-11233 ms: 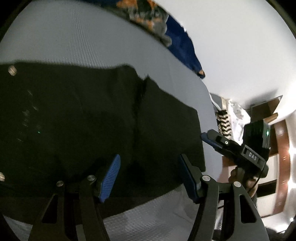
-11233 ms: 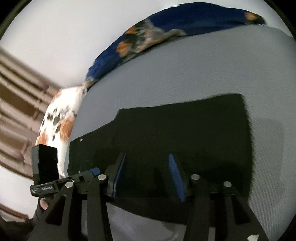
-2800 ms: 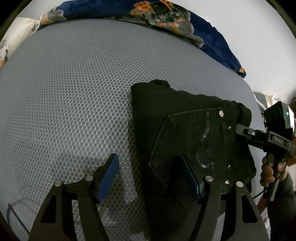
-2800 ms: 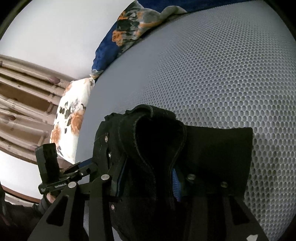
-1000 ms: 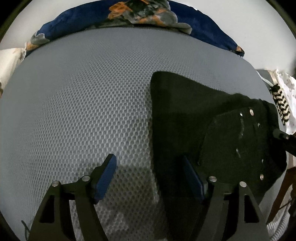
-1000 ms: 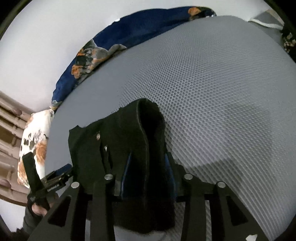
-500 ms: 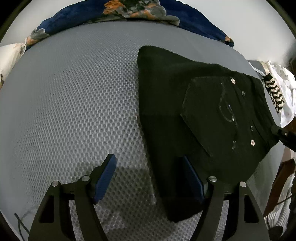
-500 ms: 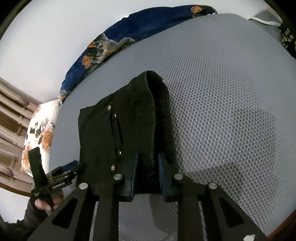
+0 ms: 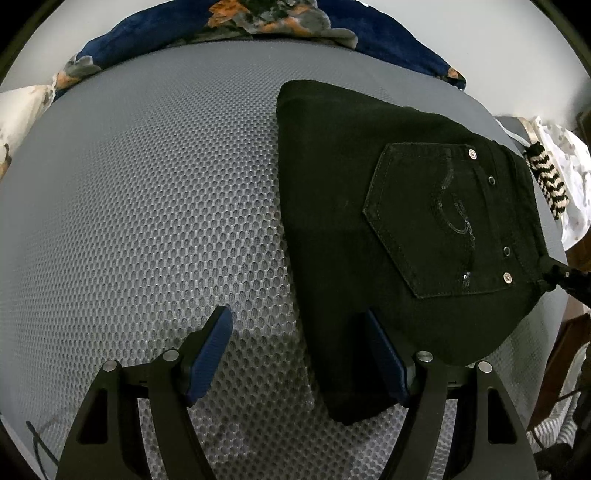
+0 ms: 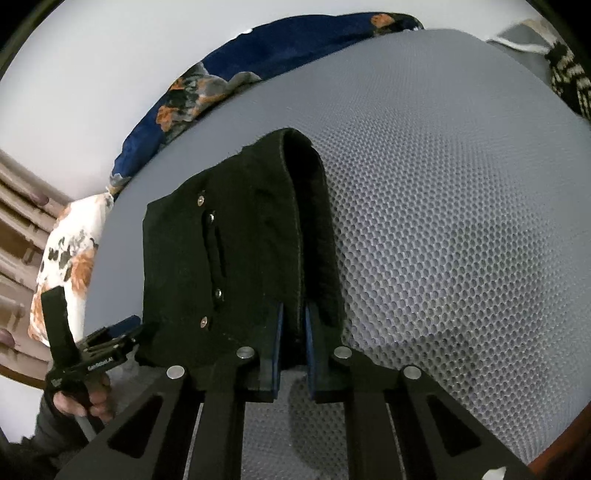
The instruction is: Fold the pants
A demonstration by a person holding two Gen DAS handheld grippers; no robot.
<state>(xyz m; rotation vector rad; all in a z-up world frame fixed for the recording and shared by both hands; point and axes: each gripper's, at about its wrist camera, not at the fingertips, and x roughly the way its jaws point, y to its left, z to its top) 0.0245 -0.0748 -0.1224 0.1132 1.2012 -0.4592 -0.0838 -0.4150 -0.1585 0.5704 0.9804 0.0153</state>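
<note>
Now, left to right. Far left of the bed [image 9: 129, 192], off its left edge: a white floral pillow [image 10: 74, 236]; along the far edge, a navy floral blanket [image 9: 258, 22]. Grey honeycomb mesh bare over the left half.

Left gripper [image 9: 299, 354]: jaws wide apart, gripping nothing, hovering at the near edge; left finger over bare mesh, right finger beside or under the near-left corner of the pants [image 9: 369, 221] — contact not clear.

Black pants folded into a compact packet on the right half of the bed, back pocket [image 9: 443, 221] with rivets facing up, long folded side running from near edge toward far edge. Near corner lifted slightly off the mesh.

Right gripper [image 10: 293, 347]: jaws nearly together, clamped on the waistband edge of the pants at the packet's right-hand end, fabric draped up and over from the pinch.

Further right, off the right edge of the bed: a black-and-white striped knit [image 9: 550, 181] and pale spotted cloth.

Judged step: laying down and squaring the last fold; task close to done. To do well: lower the pinched edge flat before releasing, keep layers aligned with the folded side, avoid dragging the packet toward the right edge. Then release straight back without snagging the waistband, and press the raised near corner down with the free left jaws if it springs up.
</note>
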